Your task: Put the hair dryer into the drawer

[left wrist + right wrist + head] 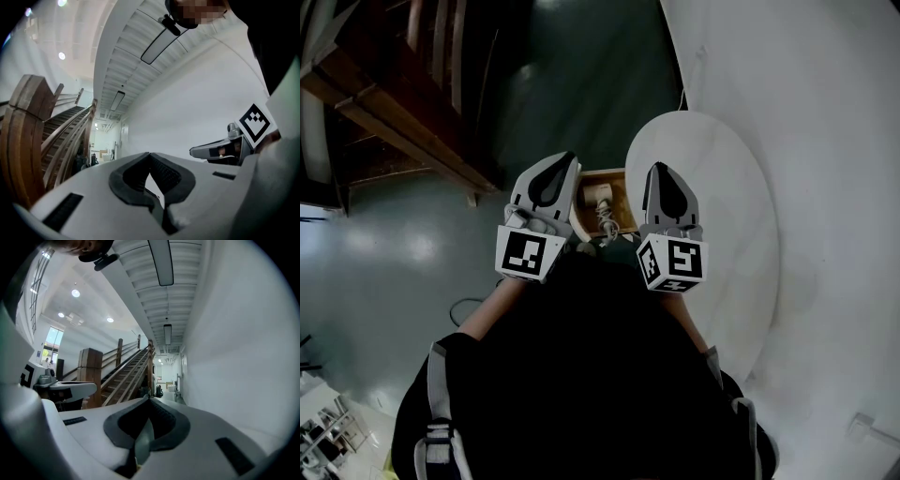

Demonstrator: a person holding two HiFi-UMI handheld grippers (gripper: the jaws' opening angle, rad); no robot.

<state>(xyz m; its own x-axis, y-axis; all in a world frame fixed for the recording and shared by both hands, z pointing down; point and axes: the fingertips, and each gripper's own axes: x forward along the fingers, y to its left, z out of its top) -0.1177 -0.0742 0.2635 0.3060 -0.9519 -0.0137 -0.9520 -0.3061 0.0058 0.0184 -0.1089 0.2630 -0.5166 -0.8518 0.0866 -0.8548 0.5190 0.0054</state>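
Observation:
In the head view an open wooden drawer (621, 199) lies far below, between my two grippers. A beige hair dryer (597, 194) lies inside it with its pale cord (607, 225) bunched beside it. My left gripper (565, 157) and right gripper (659, 167) are held side by side well above the drawer, pointing level. In the left gripper view the left gripper (150, 153) is shut, tips together, nothing between them. The right gripper (150, 398) in its own view is also shut and holds nothing. Each gripper shows in the other's view: the right gripper (220, 151), the left gripper (70, 390).
A white oval tabletop (722, 216) sits over the drawer at the right, against a white wall (825, 112). A wooden staircase (403, 103) rises at the left, seen too as the staircase (126, 376). A dark cable (461, 306) lies on the grey floor.

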